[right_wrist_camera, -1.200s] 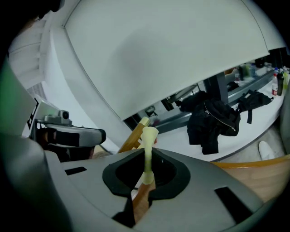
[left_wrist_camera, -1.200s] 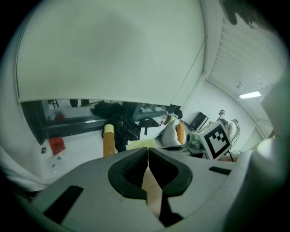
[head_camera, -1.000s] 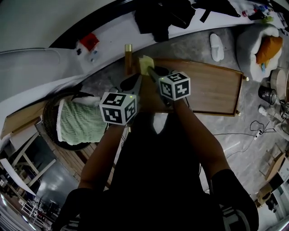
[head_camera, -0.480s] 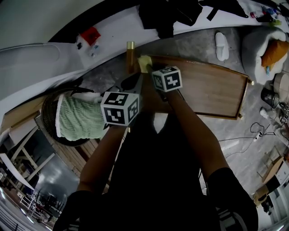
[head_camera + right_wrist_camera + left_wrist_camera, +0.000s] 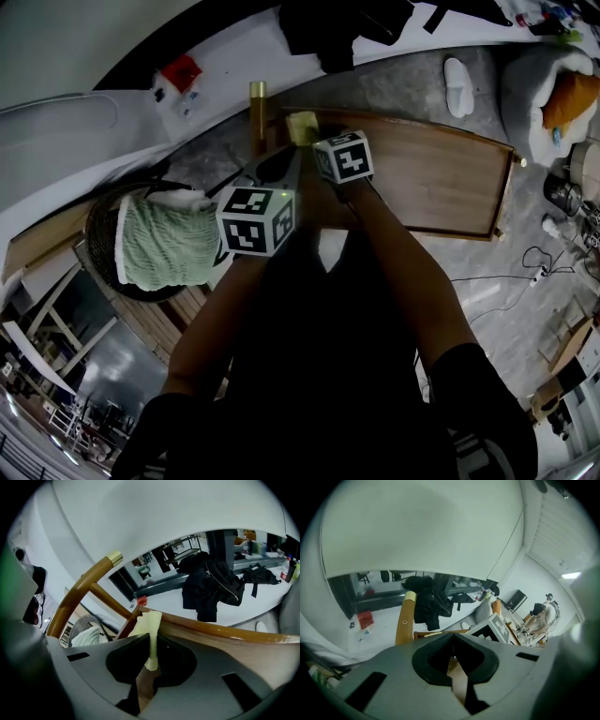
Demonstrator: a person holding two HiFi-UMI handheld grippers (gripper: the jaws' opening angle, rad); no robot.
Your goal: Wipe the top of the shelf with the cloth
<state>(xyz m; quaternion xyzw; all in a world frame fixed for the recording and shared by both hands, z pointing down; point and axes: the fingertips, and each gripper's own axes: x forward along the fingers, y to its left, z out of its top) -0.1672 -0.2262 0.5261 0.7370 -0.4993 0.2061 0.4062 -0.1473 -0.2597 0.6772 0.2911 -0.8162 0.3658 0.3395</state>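
Working outward from the body, we find the left gripper (image 5: 274, 171) nearest. Its fingers are clenched together on nothing, and the left gripper view shows no fabric between them. It hangs idle just at 8 o'clock of the right gripper (image 5: 307, 142).

The right gripper's fingers are grasping the cloth (image 5: 301, 126), a pale yellow piece pinched as a thin upright fold, with the free part standing beyond the fingertips at 12 o'clock. The cloth sits at the far-left corner of the shelf top (image 5: 441, 178), near the brass-capped post (image 5: 256, 92). We cannot confirm how much of it bears on the wood.

In our judgement the stroke is at its left limit, and the long run of wood toward 3 o'clock awaits coverage. We recommend:
- dropping the wrist so the cloth lies flat, not edge-on;
- sweeping toward 3 o'clock in overlapping passes under even pressure;
- holding the pinch firm, as only a narrow fold is caught;
- keeping the hard fingers off the wood;
- keeping the left gripper out of the path.

The basket (image 5: 97, 234) holding a green towel (image 5: 164, 246) at 9 o'clock plays no part.
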